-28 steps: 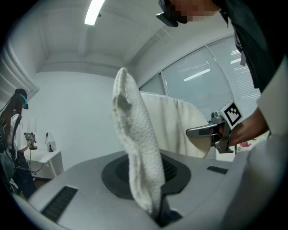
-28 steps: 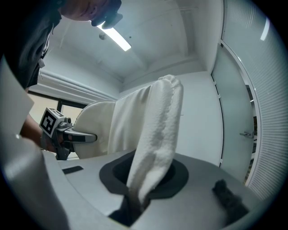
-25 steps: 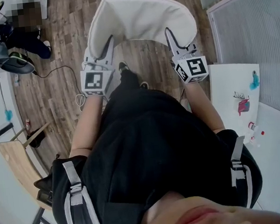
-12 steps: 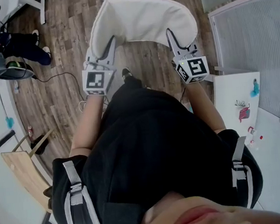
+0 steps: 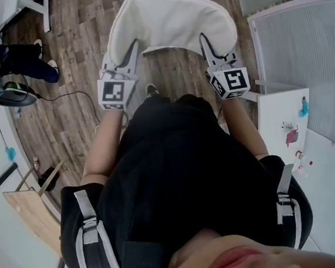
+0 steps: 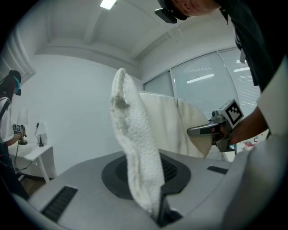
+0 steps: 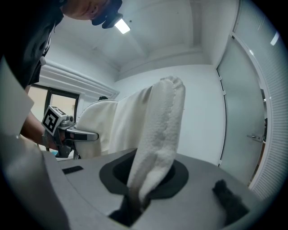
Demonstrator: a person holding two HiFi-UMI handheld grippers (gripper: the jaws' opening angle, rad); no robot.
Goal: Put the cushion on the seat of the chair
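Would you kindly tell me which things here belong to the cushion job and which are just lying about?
Job in hand:
cushion
left gripper, shut on its edge
right gripper, shut on its edge

Lying about:
floor cable
white table
teal item
pink item

The room is lit evenly from overhead. A ceiling light (image 6: 108, 3) is blown out at the top of the left gripper view, and a second lamp (image 7: 121, 26) is caught in the right gripper view. Streaks of light are reflected in the glass wall (image 6: 211, 76). Both gripper views are bent by the wide lens and ringed with black vignetting. The cushion (image 6: 135, 148) is rendered soft close to the lens. The floor (image 5: 80, 27) is seen sharply; only faint shadows are cast.
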